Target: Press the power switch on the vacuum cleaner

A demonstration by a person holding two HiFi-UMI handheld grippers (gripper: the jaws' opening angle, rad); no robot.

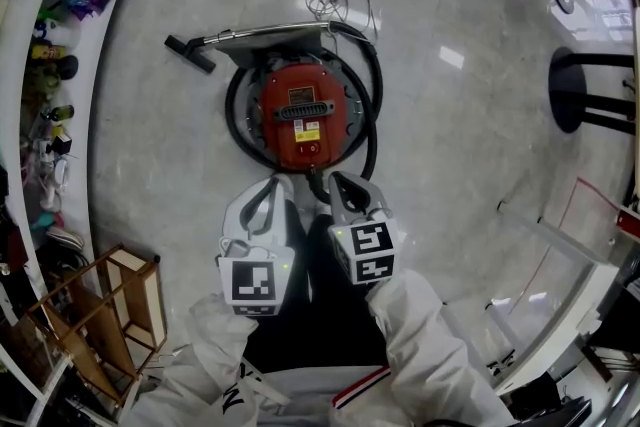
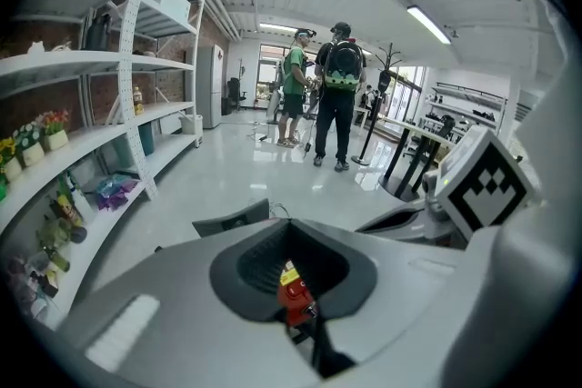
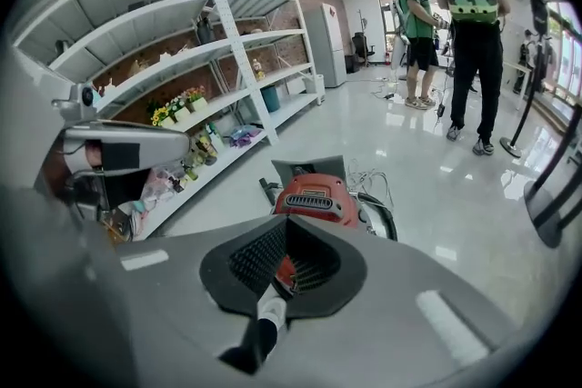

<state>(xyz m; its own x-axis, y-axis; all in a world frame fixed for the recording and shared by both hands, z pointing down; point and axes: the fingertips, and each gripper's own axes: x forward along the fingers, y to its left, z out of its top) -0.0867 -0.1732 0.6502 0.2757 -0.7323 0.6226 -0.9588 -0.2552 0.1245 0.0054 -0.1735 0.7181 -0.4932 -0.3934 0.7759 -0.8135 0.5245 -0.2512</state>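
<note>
Near white shelving (image 3: 238, 41), a green-shirted person (image 3: 416, 14) stands beside a backpack-wearing person (image 3: 473, 23).

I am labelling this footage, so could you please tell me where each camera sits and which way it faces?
Head view: on the person's head, looking steeply down at the vacuum cleaner; shows left gripper, right gripper, white sleeves.
Left gripper view: on that gripper, facing across the room toward shelves and two people; own jaws together.
Right gripper view: on that gripper, angled toward the vacuum cleaner; own jaws together.
Shared: both gripper views show the shelves, people and vacuum cleaner.
</note>
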